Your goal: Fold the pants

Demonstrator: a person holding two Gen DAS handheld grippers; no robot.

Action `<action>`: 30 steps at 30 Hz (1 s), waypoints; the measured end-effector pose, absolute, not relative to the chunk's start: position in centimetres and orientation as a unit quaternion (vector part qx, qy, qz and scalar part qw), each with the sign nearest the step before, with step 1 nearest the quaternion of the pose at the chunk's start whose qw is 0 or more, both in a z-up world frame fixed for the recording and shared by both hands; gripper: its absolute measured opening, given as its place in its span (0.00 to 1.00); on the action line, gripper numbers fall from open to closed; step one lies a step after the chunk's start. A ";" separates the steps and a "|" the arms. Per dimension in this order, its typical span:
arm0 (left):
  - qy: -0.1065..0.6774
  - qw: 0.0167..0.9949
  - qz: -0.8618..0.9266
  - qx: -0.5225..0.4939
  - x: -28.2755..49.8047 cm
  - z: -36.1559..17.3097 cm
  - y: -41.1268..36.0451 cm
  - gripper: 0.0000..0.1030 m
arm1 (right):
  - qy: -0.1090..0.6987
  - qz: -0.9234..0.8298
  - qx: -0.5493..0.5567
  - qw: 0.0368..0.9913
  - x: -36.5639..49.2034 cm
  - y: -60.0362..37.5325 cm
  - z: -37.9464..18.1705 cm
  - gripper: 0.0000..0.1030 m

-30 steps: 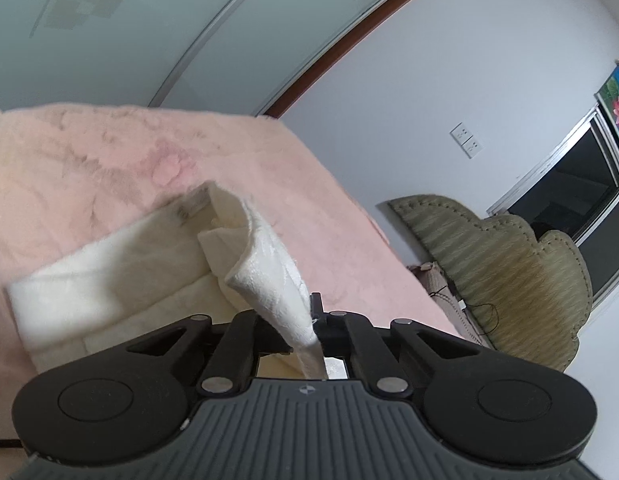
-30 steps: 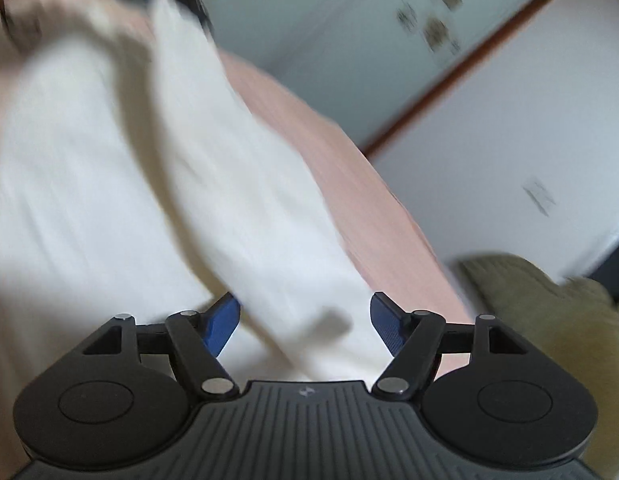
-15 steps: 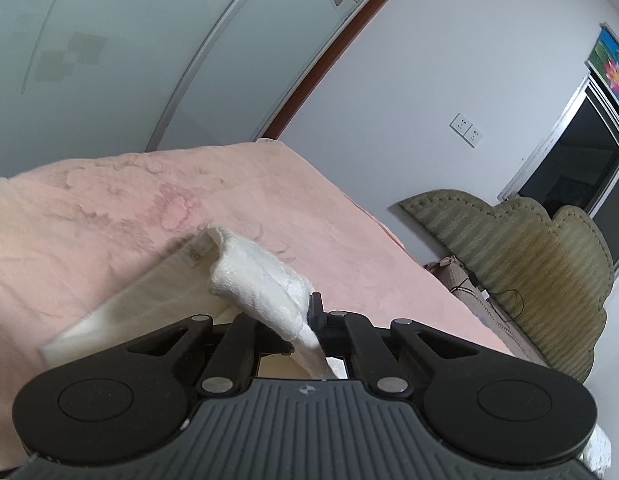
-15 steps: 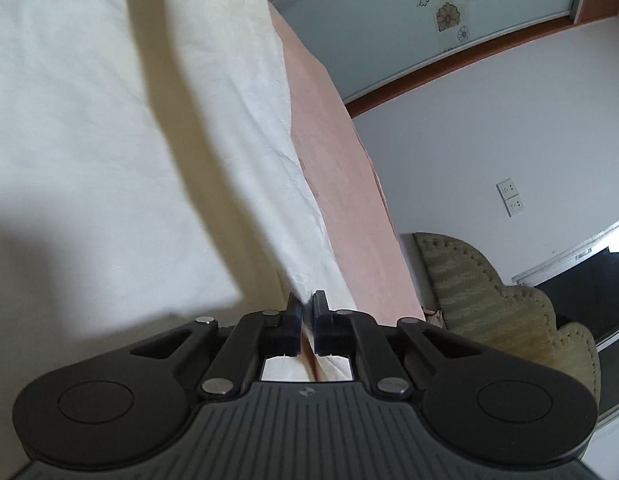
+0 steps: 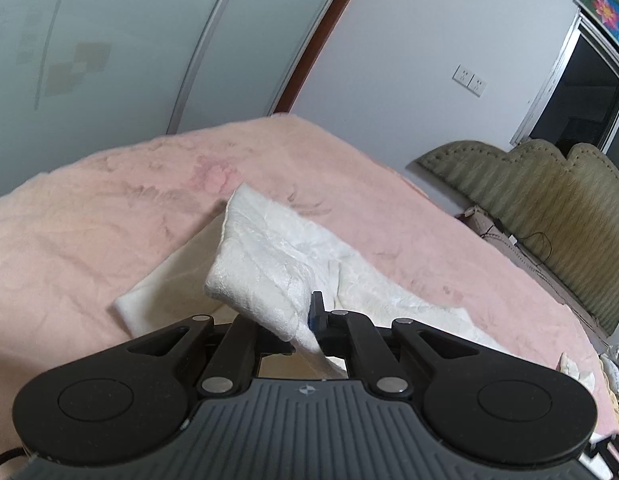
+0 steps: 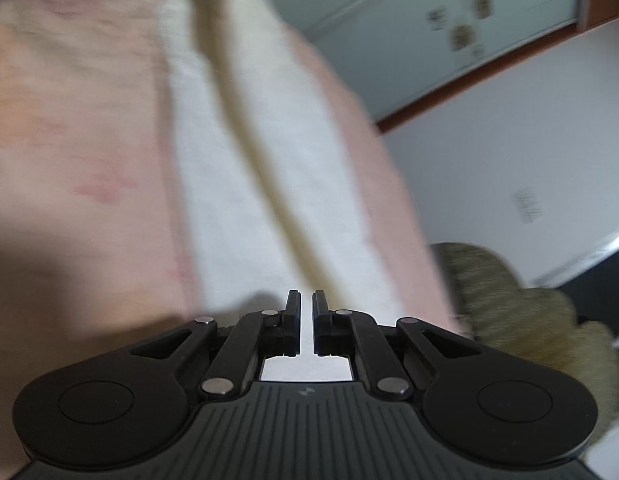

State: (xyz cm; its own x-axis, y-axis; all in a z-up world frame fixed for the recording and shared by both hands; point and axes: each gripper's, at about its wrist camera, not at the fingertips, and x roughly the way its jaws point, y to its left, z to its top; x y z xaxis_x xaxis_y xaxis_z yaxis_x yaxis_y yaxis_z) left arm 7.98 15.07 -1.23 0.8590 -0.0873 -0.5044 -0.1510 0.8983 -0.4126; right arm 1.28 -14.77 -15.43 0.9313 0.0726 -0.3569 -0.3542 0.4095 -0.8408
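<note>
Nearest in the left wrist view, the left gripper (image 5: 308,309) is clamped on a raised fold of the white pants (image 5: 269,256); the cloth passes between its closed fingers and hides the left fingertip, while the dark right fingertip presses against it. From this pinch the fold rises clear of the pink blanket (image 5: 109,208), and the rest of the garment lies flat on the blanket, one strip running toward its left part and a wider crumpled sheet spreading toward its right edge. In the right wrist view, which is blurred, the right gripper (image 6: 306,300) has just been opening: its jaws stand a narrow slit apart, parallel, with no cloth seen pinched between the pads, and only white fabric lying beyond shows through the gap. Past these fingertips the pants (image 6: 229,200) stretch away as a long pale band down the middle of the blanket (image 6: 69,100), a shadowed crease running along its length, and the far end is lifted at the top of the picture. Beyond the blanket's right edge stands an olive scalloped headboard (image 5: 549,208). Behind the blanket's far edge are frosted sliding doors (image 5: 129,40); on the white wall to their right are wall sockets (image 5: 469,80) and a dark window (image 5: 581,92).
</note>
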 end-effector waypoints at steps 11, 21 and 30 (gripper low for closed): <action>0.264 0.929 0.040 -0.257 9.3 -1.3 15.2 0.05 | 0.184 0.149 -0.455 0.858 7.7 -14.1 -16.7 0.06; 0.289 0.934 0.036 -0.208 7.7 -2.1 16.3 0.06 | 0.240 0.251 -0.355 0.868 -2.5 -15.7 -13.3 0.03; 0.308 0.940 0.066 -0.130 7.3 -3.6 15.4 0.16 | 0.242 0.241 -0.360 0.868 -3.2 -15.4 -14.6 0.05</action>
State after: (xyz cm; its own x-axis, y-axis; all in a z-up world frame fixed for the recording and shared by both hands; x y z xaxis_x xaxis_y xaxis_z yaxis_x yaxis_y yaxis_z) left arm 7.26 15.38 -3.59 0.8014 0.0443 -0.5964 -0.2043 0.9575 -0.2035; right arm -3.23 -15.41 -14.61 0.7662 0.2444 -0.5943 -0.5932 0.6245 -0.5080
